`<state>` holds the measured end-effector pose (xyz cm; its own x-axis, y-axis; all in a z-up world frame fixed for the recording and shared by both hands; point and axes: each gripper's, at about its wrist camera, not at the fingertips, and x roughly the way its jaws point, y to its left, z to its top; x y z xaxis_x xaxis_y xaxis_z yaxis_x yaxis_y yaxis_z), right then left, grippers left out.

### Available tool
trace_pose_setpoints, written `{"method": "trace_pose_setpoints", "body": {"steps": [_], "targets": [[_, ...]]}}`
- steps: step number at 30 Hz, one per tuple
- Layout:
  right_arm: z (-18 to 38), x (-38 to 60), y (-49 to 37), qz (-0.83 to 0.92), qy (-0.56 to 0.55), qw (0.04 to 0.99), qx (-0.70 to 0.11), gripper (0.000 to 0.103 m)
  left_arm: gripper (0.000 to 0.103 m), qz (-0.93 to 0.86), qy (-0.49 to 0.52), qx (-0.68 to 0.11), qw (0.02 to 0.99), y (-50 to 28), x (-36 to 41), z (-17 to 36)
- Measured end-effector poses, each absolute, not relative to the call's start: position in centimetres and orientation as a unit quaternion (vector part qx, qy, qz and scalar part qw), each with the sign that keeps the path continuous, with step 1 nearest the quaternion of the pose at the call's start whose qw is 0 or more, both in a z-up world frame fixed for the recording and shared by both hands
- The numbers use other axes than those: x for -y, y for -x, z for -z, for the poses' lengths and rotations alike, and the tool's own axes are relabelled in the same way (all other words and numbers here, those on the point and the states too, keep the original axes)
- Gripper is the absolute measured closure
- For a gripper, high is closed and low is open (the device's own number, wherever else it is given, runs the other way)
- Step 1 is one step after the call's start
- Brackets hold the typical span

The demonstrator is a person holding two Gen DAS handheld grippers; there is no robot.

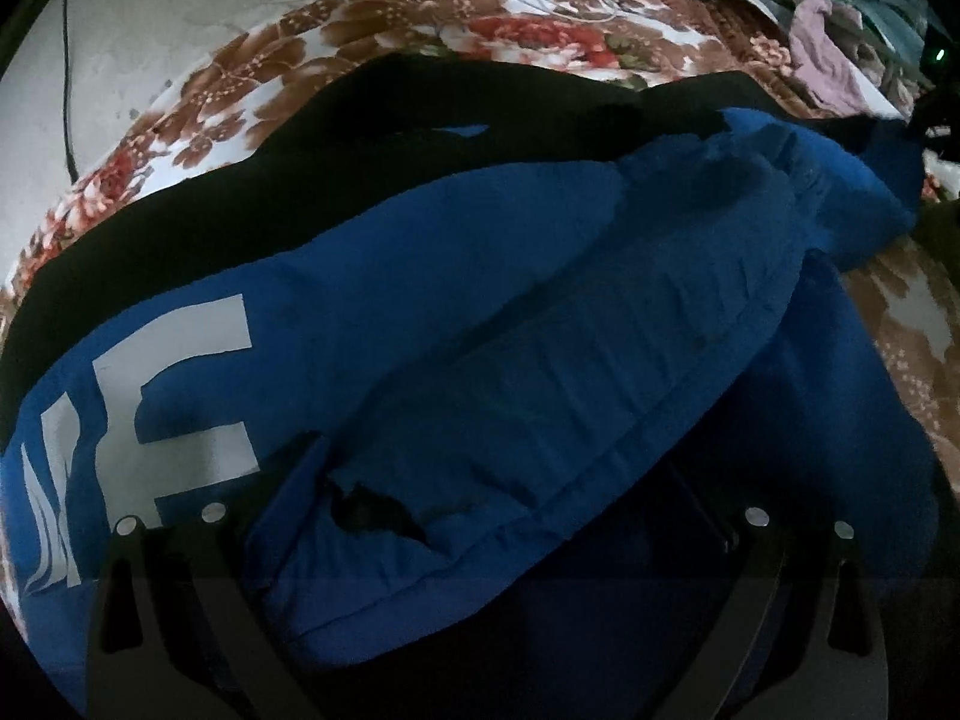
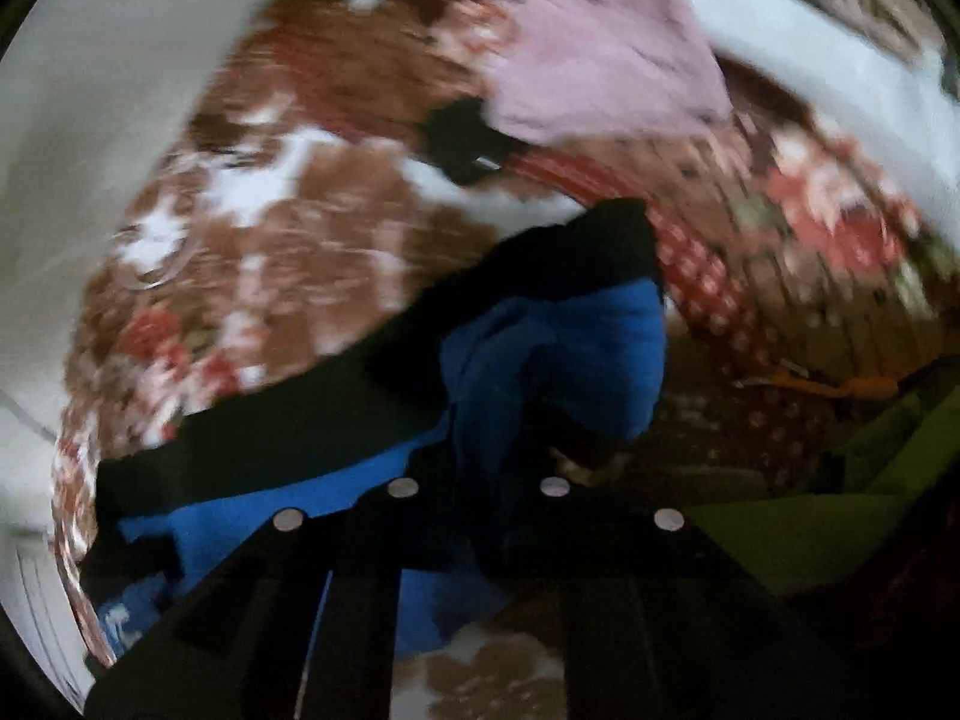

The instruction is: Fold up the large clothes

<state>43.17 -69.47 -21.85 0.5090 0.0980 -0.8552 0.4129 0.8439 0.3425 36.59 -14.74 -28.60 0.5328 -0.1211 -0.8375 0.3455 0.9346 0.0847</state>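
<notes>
A large blue garment (image 1: pixel 480 312) with white letters and black panels lies on a floral bedspread (image 1: pixel 420 18). In the left wrist view my left gripper (image 1: pixel 468 522) stands wide open, with a rolled blue sleeve or fold lying between its fingers (image 1: pixel 156 546). In the right wrist view, which is blurred by motion, my right gripper (image 2: pixel 477 492) is closed on a bunched part of the blue garment (image 2: pixel 558 348) and holds it up above the bedspread (image 2: pixel 300 228). A black band (image 2: pixel 360 408) of the garment trails left.
A pink cloth (image 2: pixel 606 48) and a white cloth (image 2: pixel 840 78) lie at the far side of the bed. A green fabric (image 2: pixel 840 516) lies at the right. A pale wall (image 1: pixel 150 12) stands behind the bed. More laundry (image 1: pixel 840 48) is piled at the far right.
</notes>
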Motion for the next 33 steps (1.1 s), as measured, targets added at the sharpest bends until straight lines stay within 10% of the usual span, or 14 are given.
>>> {"method": "trace_pose_setpoints", "body": {"steps": [18,33], "targets": [[3.7,41.2,-40.6,-0.225,-0.284,0.837,-0.41,0.094,0.004,0.114,-0.148,-0.438,0.879,-35.8,15.3,29.0],[4.3,14.9,-39.7,-0.385,-0.209,0.774,-0.457,0.094,0.005,0.124,-0.106,-0.326,0.931,-26.0,7.6,20.4]]}}
